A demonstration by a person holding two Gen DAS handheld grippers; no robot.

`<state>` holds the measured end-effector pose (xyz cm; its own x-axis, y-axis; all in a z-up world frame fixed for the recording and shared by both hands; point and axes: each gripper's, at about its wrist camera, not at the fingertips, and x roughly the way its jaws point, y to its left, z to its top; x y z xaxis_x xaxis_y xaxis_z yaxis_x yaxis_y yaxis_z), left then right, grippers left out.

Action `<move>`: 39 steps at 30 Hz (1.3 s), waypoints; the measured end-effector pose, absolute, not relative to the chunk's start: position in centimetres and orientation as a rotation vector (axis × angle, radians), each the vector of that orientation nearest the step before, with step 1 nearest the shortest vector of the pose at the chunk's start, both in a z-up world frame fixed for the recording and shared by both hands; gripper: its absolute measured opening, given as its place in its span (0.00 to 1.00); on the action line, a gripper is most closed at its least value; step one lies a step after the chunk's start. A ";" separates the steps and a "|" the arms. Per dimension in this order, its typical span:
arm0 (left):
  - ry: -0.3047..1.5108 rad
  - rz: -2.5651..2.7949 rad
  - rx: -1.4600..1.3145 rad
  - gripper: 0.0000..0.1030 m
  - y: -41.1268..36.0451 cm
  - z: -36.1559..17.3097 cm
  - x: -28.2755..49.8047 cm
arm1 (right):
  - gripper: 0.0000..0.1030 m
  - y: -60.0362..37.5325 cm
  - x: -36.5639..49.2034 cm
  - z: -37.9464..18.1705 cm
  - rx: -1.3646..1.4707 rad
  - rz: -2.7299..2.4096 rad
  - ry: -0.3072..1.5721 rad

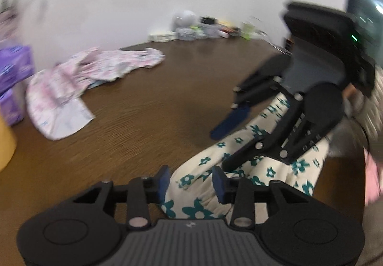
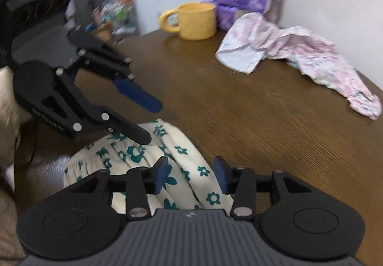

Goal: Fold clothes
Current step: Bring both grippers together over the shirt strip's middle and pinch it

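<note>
A cream garment with teal flowers [image 1: 239,165] lies bunched at the near edge of the brown wooden table [image 1: 148,98]; it also shows in the right wrist view [image 2: 143,155]. My left gripper [image 1: 191,184] is open, its fingers either side of the cloth's gathered edge. My right gripper [image 2: 189,175] is open over the same garment. Each gripper shows in the other's view, open above the cloth: the right one [image 1: 222,146], the left one [image 2: 150,122]. A pink-patterned garment [image 1: 79,83] lies crumpled farther back [image 2: 299,57].
A yellow mug [image 2: 196,20] and purple packs [image 2: 239,0] stand at the table's back by the white wall. Small clutter [image 1: 203,28] lines the far edge. The purple packs [image 1: 14,74] sit left in the left wrist view.
</note>
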<state>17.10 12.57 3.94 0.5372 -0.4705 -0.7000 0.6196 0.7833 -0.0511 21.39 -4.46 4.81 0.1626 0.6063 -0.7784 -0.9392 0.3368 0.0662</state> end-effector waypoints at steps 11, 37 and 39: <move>0.842 -0.931 0.387 0.27 12.6 2.4 21.3 | 0.38 -1.7 23.4 4.5 -0.615 1.276 0.922; 0.824 -1.226 0.581 0.08 12.2 1.8 21.6 | 0.05 -4.8 23.0 5.1 -0.789 1.304 0.977; 0.821 -1.229 0.602 0.08 12.0 1.8 21.4 | 0.07 -5.3 22.9 5.4 -0.772 1.297 0.974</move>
<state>21.45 12.02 1.77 0.1206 -0.5710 -0.8121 0.9687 0.2463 -0.0293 22.93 -5.29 5.42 0.0024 0.4190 -0.9080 -0.9889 0.1361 0.0602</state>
